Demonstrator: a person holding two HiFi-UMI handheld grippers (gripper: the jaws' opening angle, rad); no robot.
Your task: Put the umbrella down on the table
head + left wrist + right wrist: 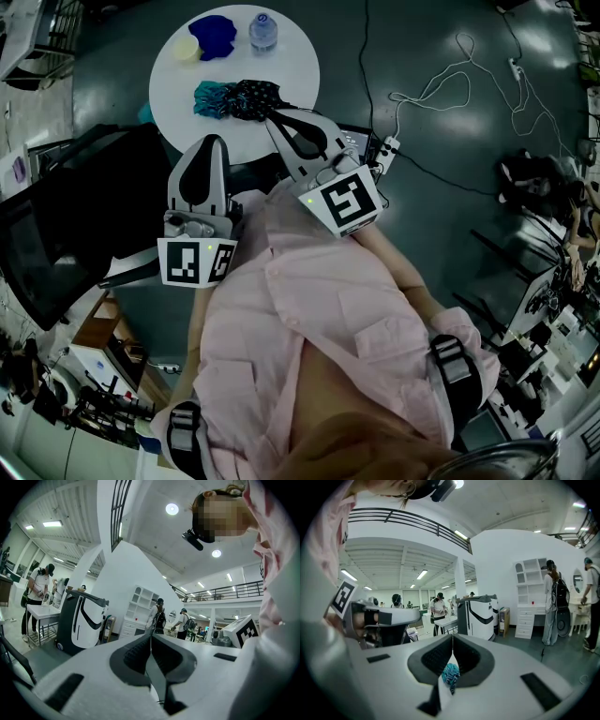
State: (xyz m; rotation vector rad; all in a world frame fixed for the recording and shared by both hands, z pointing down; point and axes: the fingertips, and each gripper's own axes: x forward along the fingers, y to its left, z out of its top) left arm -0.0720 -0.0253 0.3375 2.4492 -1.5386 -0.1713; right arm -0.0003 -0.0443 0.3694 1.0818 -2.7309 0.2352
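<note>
A folded umbrella (234, 98), teal at one end and dark patterned at the other, lies on the round white table (291, 66) near its front edge. My right gripper (276, 118) is shut and holds nothing; its tip hangs just at the umbrella's right end. The teal fabric of the umbrella (451, 674) shows low behind the right gripper's (452, 637) closed jaws. My left gripper (212, 142) is also shut and empty, held in front of the table's near edge. In the left gripper view, the left gripper (151, 637) points out level into the hall.
On the table's far side stand a water bottle (263, 31), a blue cloth (214, 36) and a small yellow thing (187, 49). A black chair (56, 225) is at the left. Cables (441, 84) and a power strip (386, 150) lie on the floor at the right.
</note>
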